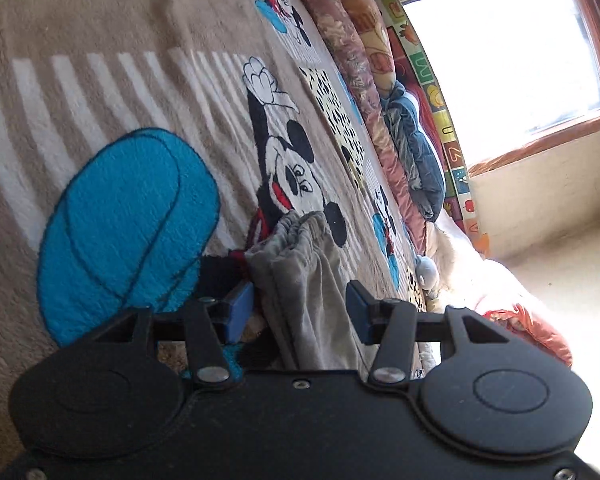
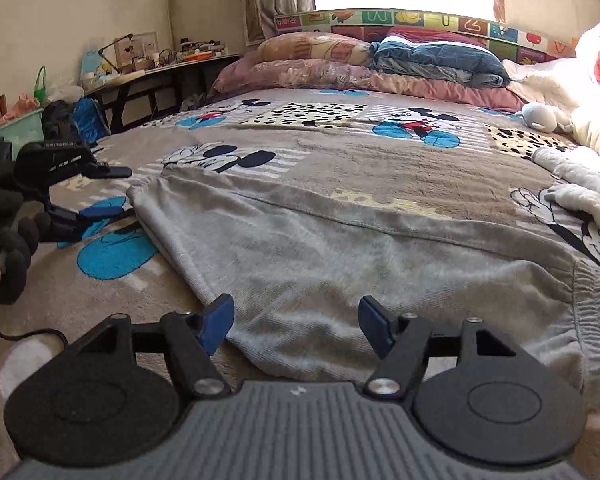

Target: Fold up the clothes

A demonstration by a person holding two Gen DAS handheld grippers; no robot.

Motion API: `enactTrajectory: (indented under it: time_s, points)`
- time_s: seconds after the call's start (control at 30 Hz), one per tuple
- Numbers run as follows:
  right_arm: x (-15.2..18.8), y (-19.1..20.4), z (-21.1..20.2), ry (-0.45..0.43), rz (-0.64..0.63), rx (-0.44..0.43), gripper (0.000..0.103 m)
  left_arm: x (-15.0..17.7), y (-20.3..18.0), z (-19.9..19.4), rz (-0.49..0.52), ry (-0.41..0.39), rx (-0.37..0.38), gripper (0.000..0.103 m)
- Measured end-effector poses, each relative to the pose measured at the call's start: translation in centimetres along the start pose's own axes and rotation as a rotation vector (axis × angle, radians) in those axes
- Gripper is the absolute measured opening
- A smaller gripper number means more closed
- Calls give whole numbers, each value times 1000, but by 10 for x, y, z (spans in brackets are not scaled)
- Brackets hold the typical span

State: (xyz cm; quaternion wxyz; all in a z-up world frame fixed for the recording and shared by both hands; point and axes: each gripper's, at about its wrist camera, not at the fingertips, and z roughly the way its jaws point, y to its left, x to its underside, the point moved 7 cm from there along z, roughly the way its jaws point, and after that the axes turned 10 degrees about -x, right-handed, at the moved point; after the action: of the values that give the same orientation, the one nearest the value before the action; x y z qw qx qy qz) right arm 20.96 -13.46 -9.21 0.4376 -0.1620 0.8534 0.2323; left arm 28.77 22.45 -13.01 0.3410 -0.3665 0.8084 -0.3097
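Observation:
Grey sweatpants [image 2: 340,256] lie flat across the bed's Mickey Mouse blanket [image 2: 380,160], elastic waistband at the right and a leg cuff [image 2: 140,196] at the left. My right gripper [image 2: 296,320] is open, its blue pads on either side of the garment's near edge. My left gripper [image 1: 300,308] is open, tilted sideways, with the gathered grey cuff [image 1: 300,232] between its blue pads. The left gripper also shows in the right wrist view [image 2: 100,192], held by a gloved hand at the cuff.
Pillows [image 2: 340,68] and a folded blue blanket [image 2: 440,60] are stacked at the headboard. A white fleece [image 2: 580,184] and a small plush toy [image 2: 540,116] lie at the right. A cluttered desk [image 2: 160,64] stands left of the bed. A window [image 1: 508,52] is behind.

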Motion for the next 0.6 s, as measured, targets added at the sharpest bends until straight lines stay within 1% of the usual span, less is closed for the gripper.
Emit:
enactTrajectory:
  time_s: [0.03, 0.13, 0.17, 0.27, 0.37, 0.43, 0.5, 0.57, 0.6]
  points:
    - [0, -8, -11, -26, 47, -1, 69, 1, -2, 2, 8, 1, -10, 49]
    - [1, -34, -41, -101, 179, 0, 69, -1, 2, 12, -34, 9, 4, 49]
    - [2, -46, -51, -129, 229, 6, 69, -2, 1, 13, -32, 0, 8, 48]
    - [14, -85, -83, -225, 360, 49, 69, -2, -2, 19, -19, -23, 8, 48]
    - [29, -121, -107, -296, 485, 92, 70, -2, -5, 26, 2, -37, 7, 47]
    - [40, -143, -117, -354, 576, 97, 70, -3, -5, 30, 1, -39, 13, 47]
    - [46, -157, -119, -380, 625, 93, 70, -5, -2, 32, -7, -34, 9, 44]
    - [51, -167, -116, -388, 648, 93, 70, -6, 2, 27, -37, -30, 2, 39]
    - [52, -170, -113, -385, 652, 94, 70, -7, 4, 24, -53, -27, -1, 39]
